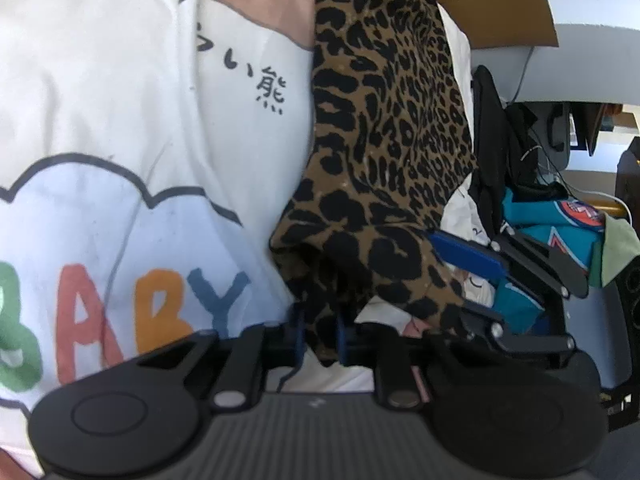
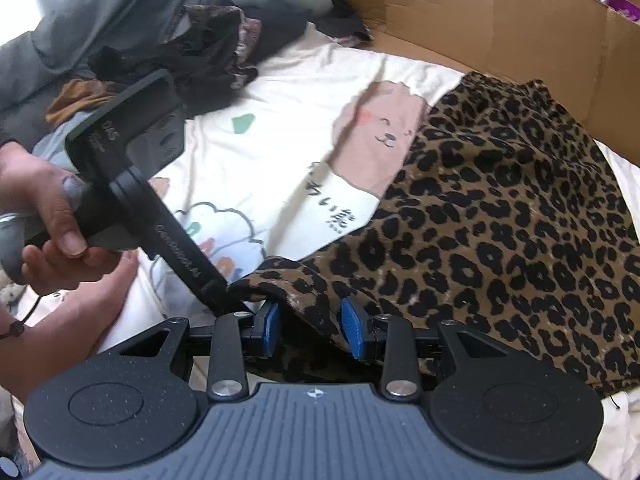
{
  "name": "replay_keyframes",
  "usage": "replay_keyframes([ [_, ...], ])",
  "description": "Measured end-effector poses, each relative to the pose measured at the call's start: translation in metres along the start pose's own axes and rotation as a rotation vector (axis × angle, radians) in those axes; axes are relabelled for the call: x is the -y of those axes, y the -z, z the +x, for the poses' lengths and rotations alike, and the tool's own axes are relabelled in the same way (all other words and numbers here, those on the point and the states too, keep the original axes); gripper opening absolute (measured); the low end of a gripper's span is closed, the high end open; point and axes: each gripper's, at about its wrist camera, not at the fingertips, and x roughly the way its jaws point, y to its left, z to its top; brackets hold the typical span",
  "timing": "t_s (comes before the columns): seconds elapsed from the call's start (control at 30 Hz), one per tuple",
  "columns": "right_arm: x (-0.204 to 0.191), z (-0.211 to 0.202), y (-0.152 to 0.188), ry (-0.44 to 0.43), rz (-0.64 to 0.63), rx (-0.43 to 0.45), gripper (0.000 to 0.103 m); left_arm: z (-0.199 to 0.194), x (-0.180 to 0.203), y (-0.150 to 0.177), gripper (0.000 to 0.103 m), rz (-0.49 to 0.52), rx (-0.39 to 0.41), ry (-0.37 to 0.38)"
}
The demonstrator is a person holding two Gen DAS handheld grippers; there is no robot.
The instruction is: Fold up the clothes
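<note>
The left gripper (image 1: 320, 340) pinches a fold of the brown leopard-print fabric garment (image 1: 380, 120) between its blue pads, while the right gripper (image 2: 314, 330) has its blue pads parted around the same garment's edge, not clamped. The garment spreads ahead and right of the right gripper over a cream cartoon-bear printed sheet (image 2: 280, 120). A hand (image 2: 52, 216) holds the left tool just left. Beyond stands a brown cardboard box wall (image 2: 500, 24).

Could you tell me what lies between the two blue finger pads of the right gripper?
In the right wrist view, a fold of the brown leopard-print garment fills the gap of the right gripper, whose jaws stand apart around it.
</note>
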Motion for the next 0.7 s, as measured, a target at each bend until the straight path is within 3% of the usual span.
replay_keyframes([
  [0.07, 0.000, 0.001, 0.002, -0.013, -0.005, -0.008, 0.038, -0.003, 0.001, 0.000, 0.015, 0.008, -0.003, -0.008],
  [0.1, 0.000, 0.003, 0.003, -0.020, -0.002, -0.019, 0.032, -0.004, 0.001, 0.001, 0.015, 0.012, -0.004, -0.012],
  [0.13, 0.002, 0.005, 0.006, -0.024, 0.006, -0.036, 0.018, -0.006, 0.002, 0.001, 0.015, 0.016, -0.006, -0.016],
  [0.2, 0.005, 0.010, 0.011, -0.033, 0.025, -0.070, 0.007, -0.009, 0.002, 0.001, 0.015, 0.025, -0.008, -0.024],
  [0.3, 0.007, 0.014, 0.018, -0.040, 0.046, -0.098, 0.004, -0.013, 0.003, 0.002, 0.017, 0.037, -0.013, -0.035],
  [0.47, 0.007, 0.017, 0.023, -0.050, 0.058, -0.123, 0.007, -0.028, 0.004, -0.001, 0.038, 0.070, 0.025, -0.084],
  [0.6, 0.007, 0.014, 0.021, -0.060, 0.062, -0.124, 0.009, -0.032, 0.006, -0.009, 0.044, 0.115, 0.069, -0.129],
  [0.7, 0.007, 0.006, 0.016, -0.093, 0.066, -0.120, 0.022, -0.029, 0.011, -0.014, 0.044, 0.172, 0.092, -0.157],
])
